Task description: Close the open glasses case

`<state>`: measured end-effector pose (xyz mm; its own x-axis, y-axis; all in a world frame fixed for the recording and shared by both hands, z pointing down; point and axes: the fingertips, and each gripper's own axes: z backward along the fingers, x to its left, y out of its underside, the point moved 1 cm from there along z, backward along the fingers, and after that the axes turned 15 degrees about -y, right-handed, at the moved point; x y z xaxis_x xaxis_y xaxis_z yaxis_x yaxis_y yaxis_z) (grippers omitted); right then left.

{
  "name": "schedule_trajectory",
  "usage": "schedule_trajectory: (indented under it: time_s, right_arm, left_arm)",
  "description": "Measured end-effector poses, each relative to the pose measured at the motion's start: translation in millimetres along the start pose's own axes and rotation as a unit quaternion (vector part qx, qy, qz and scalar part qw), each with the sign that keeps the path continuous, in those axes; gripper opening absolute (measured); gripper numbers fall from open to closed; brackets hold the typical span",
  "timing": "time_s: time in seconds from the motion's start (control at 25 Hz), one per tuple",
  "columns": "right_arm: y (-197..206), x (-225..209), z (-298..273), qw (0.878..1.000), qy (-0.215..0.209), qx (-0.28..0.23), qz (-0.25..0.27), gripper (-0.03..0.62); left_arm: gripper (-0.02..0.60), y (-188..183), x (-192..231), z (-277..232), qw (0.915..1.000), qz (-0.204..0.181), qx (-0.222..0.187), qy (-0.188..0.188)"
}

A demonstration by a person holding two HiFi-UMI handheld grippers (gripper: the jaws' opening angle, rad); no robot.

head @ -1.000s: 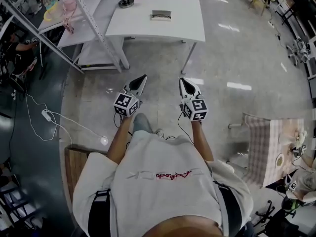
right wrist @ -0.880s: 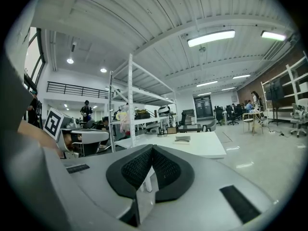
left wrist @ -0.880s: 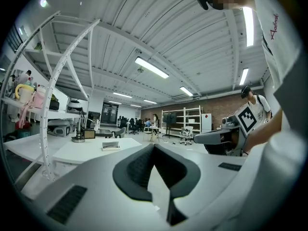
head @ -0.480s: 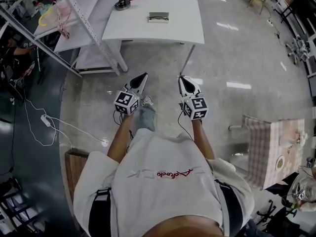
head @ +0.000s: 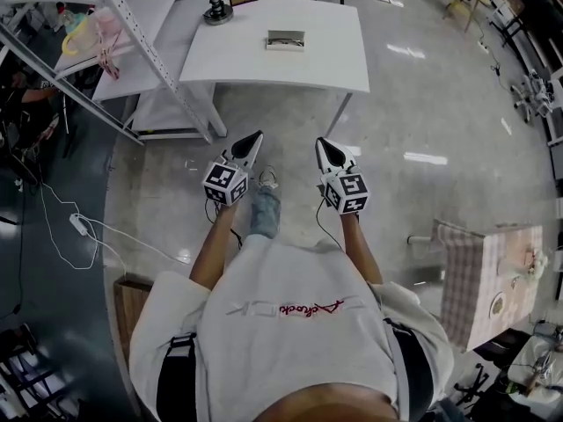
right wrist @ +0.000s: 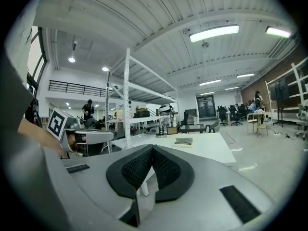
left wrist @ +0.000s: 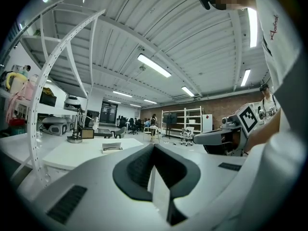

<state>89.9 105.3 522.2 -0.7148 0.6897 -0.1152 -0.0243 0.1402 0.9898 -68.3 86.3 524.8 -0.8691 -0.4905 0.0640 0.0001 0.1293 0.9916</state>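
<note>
where I'm at: standing on the floor well short of the white table point(head: 334, 60), both tools held out level in front of me.
the case: the glasses case point(head: 285, 40) sits near the middle of the table top, toward the far side, well apart from both grippers. It's too small from here to see how the lid lies.
left gripper point(head: 250, 146): pads pressed together, nothing in them.
right gripper point(head: 327, 151): same deal, closed up and empty.
worry 1: I reckon the case is light, so shoving the lid one-handed could just skate it toward the far edge. I'd brace it with the other tool.
worry 2: closed tips make a narrow point, so they could slip off the lid.
worry 3: the rack post point(head: 149, 55) and desk lamp point(head: 217, 7) crowd the table's left side, and a wide left swing could clip them.
</note>
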Motion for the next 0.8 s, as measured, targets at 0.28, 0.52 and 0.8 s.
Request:
schedule_trajectory:
  time_s: [0.28,0.52,0.8]
  right_arm:
    - [-1,-32,-50,1.0,-0.01,0.009,0.001,0.002]
    - [-6,-67,-92,1.0,-0.008,0.02,0.0,0.002]
    - [-23,-109,-136,1.0,0.001,0.031,-0.002,0.002]
  left_arm:
    - [0.012,7,31,-49,0.9999,0.001,0.013,0.002]
    - [0.012,4,56,-100,0.9997,-0.002,0.019,0.012]
    - [0.012,-8,84,-155,0.9994,0.008,0.024,0.023]
